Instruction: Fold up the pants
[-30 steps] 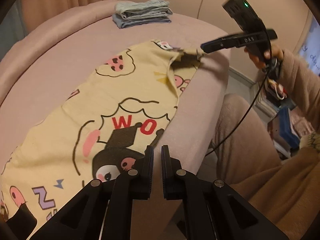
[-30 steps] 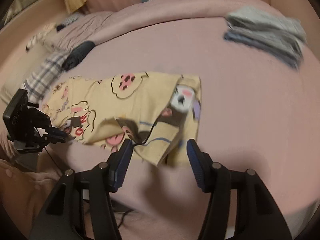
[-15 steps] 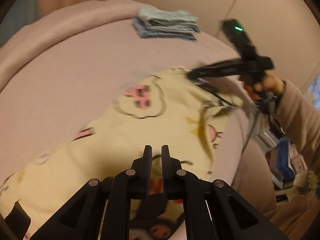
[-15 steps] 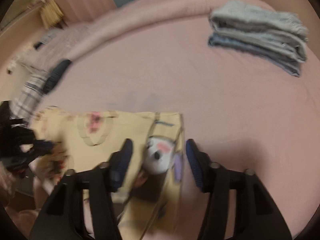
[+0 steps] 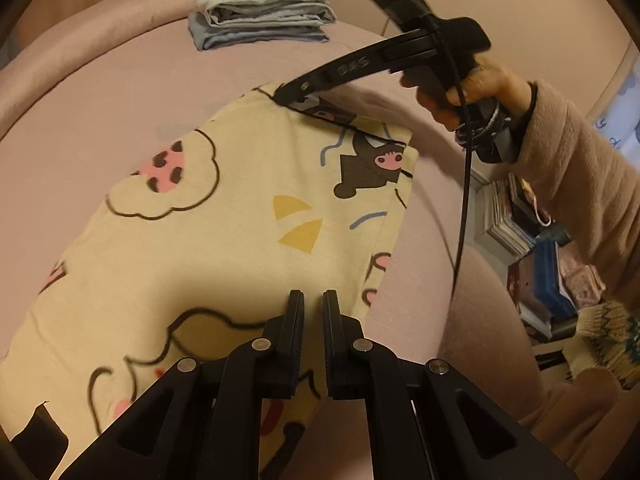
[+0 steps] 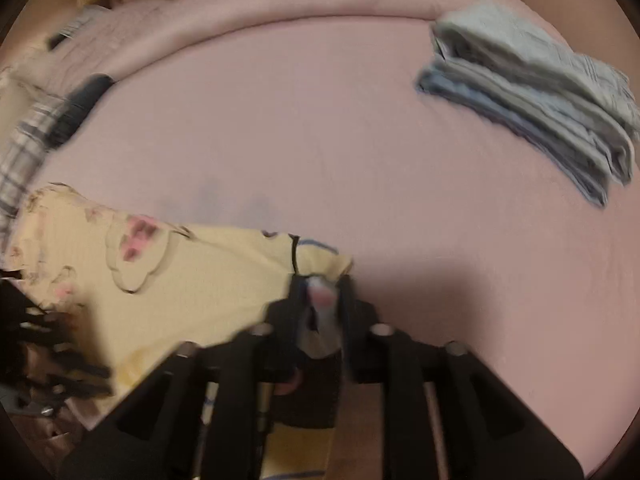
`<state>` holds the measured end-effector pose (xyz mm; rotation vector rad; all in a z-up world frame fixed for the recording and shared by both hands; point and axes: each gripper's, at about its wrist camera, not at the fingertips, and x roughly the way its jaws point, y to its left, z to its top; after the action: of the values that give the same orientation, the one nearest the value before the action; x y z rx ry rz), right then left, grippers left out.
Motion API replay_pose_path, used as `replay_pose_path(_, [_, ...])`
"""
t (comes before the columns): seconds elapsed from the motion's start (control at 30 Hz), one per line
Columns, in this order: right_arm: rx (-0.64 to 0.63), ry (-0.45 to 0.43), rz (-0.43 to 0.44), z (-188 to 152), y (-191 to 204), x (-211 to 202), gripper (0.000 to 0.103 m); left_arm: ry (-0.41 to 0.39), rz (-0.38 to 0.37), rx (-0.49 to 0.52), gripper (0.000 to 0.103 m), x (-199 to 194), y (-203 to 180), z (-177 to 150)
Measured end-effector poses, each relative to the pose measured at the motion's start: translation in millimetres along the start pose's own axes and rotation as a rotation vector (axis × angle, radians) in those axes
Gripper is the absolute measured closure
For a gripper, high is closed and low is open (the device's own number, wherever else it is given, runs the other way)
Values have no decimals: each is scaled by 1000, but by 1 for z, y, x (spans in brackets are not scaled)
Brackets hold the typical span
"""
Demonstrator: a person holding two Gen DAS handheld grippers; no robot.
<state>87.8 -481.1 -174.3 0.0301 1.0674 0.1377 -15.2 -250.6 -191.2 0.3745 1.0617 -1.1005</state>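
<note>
Pants [image 5: 240,216], yellow with cartoon prints, are lying along the near edge of a pink bed [image 5: 120,92], partly folded over on themselves. Right gripper [image 6: 320,300], held in a hand [image 5: 476,92], is pinching a far corner of the pants, its jaws having just been closing onto the cloth. Left gripper [image 5: 312,320] is hovering over the near part with jaws together, while folded clothes [image 5: 260,16] are sitting well apart, further back on the bed.

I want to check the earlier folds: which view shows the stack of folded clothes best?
The left wrist view: the stack of folded clothes is sharp there, its layers distinct on the pink bed. The right wrist view shows it larger but motion-blurred.
</note>
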Motion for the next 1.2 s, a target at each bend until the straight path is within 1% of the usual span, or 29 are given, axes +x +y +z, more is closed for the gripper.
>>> replay_pose_path(0.03, [30, -33, -1, -2, -4, -9, 74, -16, 11, -11, 99, -9, 3, -5])
replay_pose_path(0.07, [52, -58, -6, -3, -7, -16, 70, -24, 16, -23, 99, -14, 6, -7])
replay_pose_path(0.1, [89, -114, -20, -6, -12, -33, 64, -27, 27, -38, 99, -17, 11, -11])
replay_pose_path(0.17, [94, -195, -23, -17, -6, -60, 59, -15, 71, -77, 99, -20, 21, -23])
replay_pose_path(0.23, [60, -208, 66, -30, 11, -70, 57, -4, 54, -122, 99, -19, 28, -36])
replay_pose_path(0.27, [18, -164, 113, -41, 29, -66, 59, -5, 49, -133, 99, -20, 28, -43])
replay_pose_path(0.3, [-20, -111, 124, -48, 42, -58, 60, -18, 43, -140, 99, -23, 27, -52])
replay_pose_path(0.33, [-67, -45, 109, -57, 55, -48, 61, -23, 35, -151, 99, -27, 26, -59])
replay_pose_path(0.37, [-131, 56, 56, -74, 68, -34, 59, -21, 25, -163, 99, -32, 27, -66])
replay_pose_path(0.4, [-161, 93, 21, -87, 73, -29, 58, -24, 17, -172, 99, -37, 30, -72])
replay_pose_path(0.43, [-181, 69, 3, -94, 75, -33, 57, -26, 20, -187, 99, -46, 34, -82])
replay_pose_path(0.5, [-170, 110, 3, -98, 73, -45, 56, -29, 56, -192, 99, -64, 42, -91])
replay_pose_path(0.53, [-143, 119, 10, -94, 70, -51, 55, -48, 99, -185, 99, -77, 49, -96])
replay_pose_path(0.57, [-126, 89, 44, -85, 71, -62, 54, -69, 157, -179, 99, -92, 60, -98])
replay_pose_path(0.6, [-146, 42, 78, -75, 77, -70, 53, -84, 205, -186, 99, -105, 72, -99])
replay_pose_path(0.63, [-167, 8, 99, -69, 83, -75, 49, -112, 268, -219, 99, -122, 94, -99])
replay_pose_path(0.67, [-207, -39, 139, -52, 97, -77, 41, -135, 304, -249, 99, -134, 112, -97])
replay_pose_path(0.7, [-241, -61, 169, -37, 109, -72, 39, -162, 347, -283, 98, -149, 134, -96])
replay_pose_path(0.73, [-266, -69, 182, -26, 122, -68, 40, -169, 374, -298, 93, -156, 148, -96])
replay_pose_path(0.77, [-304, -72, 207, -7, 139, -53, 40, -162, 422, -328, 85, -163, 171, -96])
replay_pose_path(0.8, [-322, -63, 230, 6, 158, -41, 41, -148, 458, -361, 83, -169, 190, -98])
replay_pose_path(0.83, [-329, -56, 248, 13, 174, -33, 41, -143, 471, -386, 82, -173, 203, -102])
replay_pose_path(0.87, [-320, -44, 306, 30, 190, -16, 41, -143, 478, -427, 82, -176, 219, -108])
replay_pose_path(0.93, [-291, -5, 446, 48, 213, 3, 48, -166, 435, -488, 82, -181, 233, -121])
replay_pose_path(0.97, [-273, 18, 511, 61, 228, 17, 51, -173, 427, -495, 82, -181, 235, -127])
replay_pose_path(1.0, [-266, 37, 552, 67, 238, 27, 56, -174, 429, -490, 82, -179, 234, -134])
replay_pose_path(1.07, [-234, 76, 608, 85, 255, 51, 64, -162, 423, -478, 82, -172, 231, -142])
replay_pose_path(1.13, [-216, 127, 664, 91, 267, 66, 63, -149, 417, -465, 82, -168, 226, -146])
replay_pose_path(1.2, [-210, 207, 700, 91, 281, 85, 62, -148, 409, -450, 82, -174, 230, -150])
